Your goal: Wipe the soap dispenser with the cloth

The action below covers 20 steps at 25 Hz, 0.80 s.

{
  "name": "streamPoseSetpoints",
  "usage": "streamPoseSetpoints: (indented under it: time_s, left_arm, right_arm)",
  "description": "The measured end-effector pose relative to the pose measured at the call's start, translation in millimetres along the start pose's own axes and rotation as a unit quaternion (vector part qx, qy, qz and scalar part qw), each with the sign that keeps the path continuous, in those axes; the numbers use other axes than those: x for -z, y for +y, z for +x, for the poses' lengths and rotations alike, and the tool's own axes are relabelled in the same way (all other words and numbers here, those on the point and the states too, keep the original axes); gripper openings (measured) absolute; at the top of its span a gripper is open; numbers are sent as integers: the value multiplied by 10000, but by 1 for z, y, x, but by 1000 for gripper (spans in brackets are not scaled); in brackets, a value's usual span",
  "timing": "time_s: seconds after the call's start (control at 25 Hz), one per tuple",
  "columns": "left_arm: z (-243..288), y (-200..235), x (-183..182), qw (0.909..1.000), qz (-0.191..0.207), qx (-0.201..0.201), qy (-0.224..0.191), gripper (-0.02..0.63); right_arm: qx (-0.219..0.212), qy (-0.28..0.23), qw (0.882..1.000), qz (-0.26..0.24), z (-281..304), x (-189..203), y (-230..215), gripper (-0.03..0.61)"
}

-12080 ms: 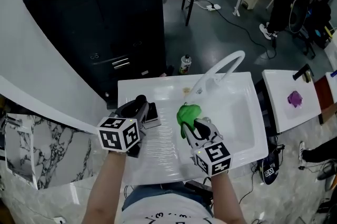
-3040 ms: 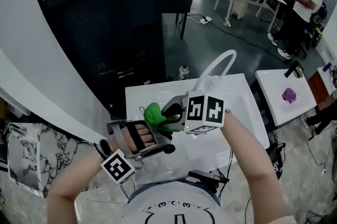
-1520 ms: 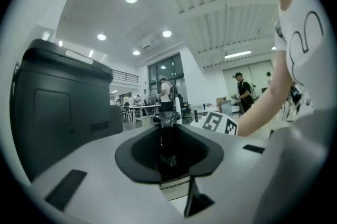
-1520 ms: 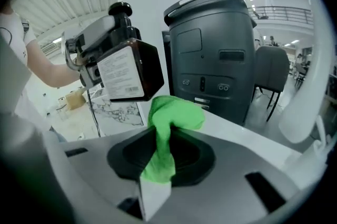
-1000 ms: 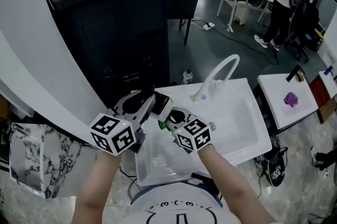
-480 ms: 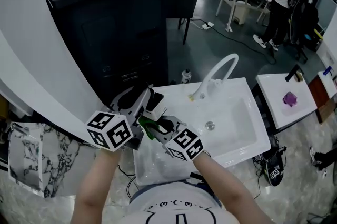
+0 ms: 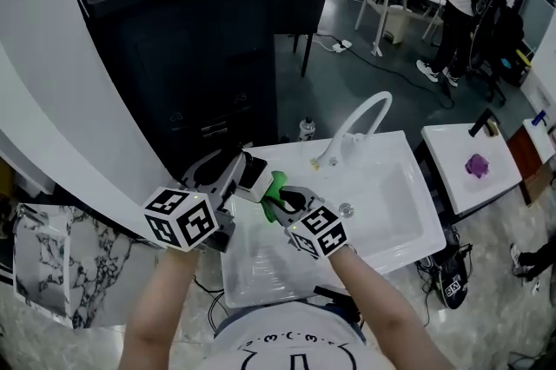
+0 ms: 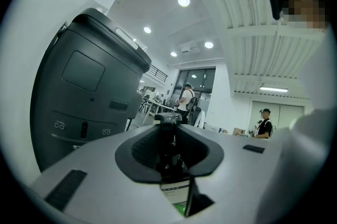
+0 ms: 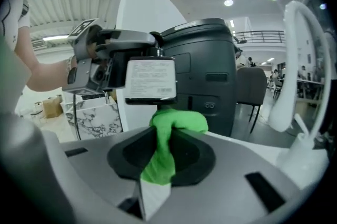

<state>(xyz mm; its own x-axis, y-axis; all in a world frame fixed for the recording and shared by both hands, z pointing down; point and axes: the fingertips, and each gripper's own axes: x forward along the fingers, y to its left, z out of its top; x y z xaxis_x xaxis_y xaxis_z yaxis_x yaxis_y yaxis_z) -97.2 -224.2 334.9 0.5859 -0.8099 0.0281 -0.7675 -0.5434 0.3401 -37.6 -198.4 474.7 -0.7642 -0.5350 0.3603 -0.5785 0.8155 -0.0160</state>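
Observation:
My left gripper (image 7: 240,172) holds the soap dispenser (image 7: 253,175), a dark bottle with a white label, level above the sink's left side. In the left gripper view the bottle (image 8: 171,157) sits clamped between the jaws of that gripper (image 8: 171,136). My right gripper (image 7: 277,196) is shut on the green cloth (image 7: 275,184), which touches the bottle's right side. The right gripper view shows the cloth (image 9: 169,131) bunched in the jaws of that gripper (image 9: 162,150), pressed just under the bottle's label (image 9: 151,79).
Below the grippers lies a white sink (image 7: 391,221) with a ribbed drainboard (image 7: 261,260) and a curved white faucet (image 7: 358,123). A tall black cabinet (image 7: 191,38) stands behind. A small white stand with a purple item (image 7: 480,161) is at the right. People stand far back.
The right gripper with the cloth dipped under the bottle to the left, then came up along the bottle's right side. The left gripper and bottle stayed almost still.

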Motion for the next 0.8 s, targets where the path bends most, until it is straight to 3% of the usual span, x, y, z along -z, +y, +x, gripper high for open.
streamPoseSetpoints:
  time_s: [0.16, 0.4, 0.64, 0.8]
  left_arm:
    - [0, -5, 2, 9999, 125, 42, 0, 95]
    - [1, 5, 2, 9997, 100, -202, -101, 95]
    - [-6, 19, 5, 9978, -324, -477, -318, 95]
    - [-6, 20, 2, 9971, -341, -555, -391, 95]
  right_arm:
    - [269, -253, 9992, 154, -9, -14, -10, 86]
    - [246, -162, 9995, -142, -8, -12, 8, 86]
    - [133, -297, 9990, 295, -11, -14, 33, 86]
    - [85, -271, 9994, -213, -9, -18, 56, 86]
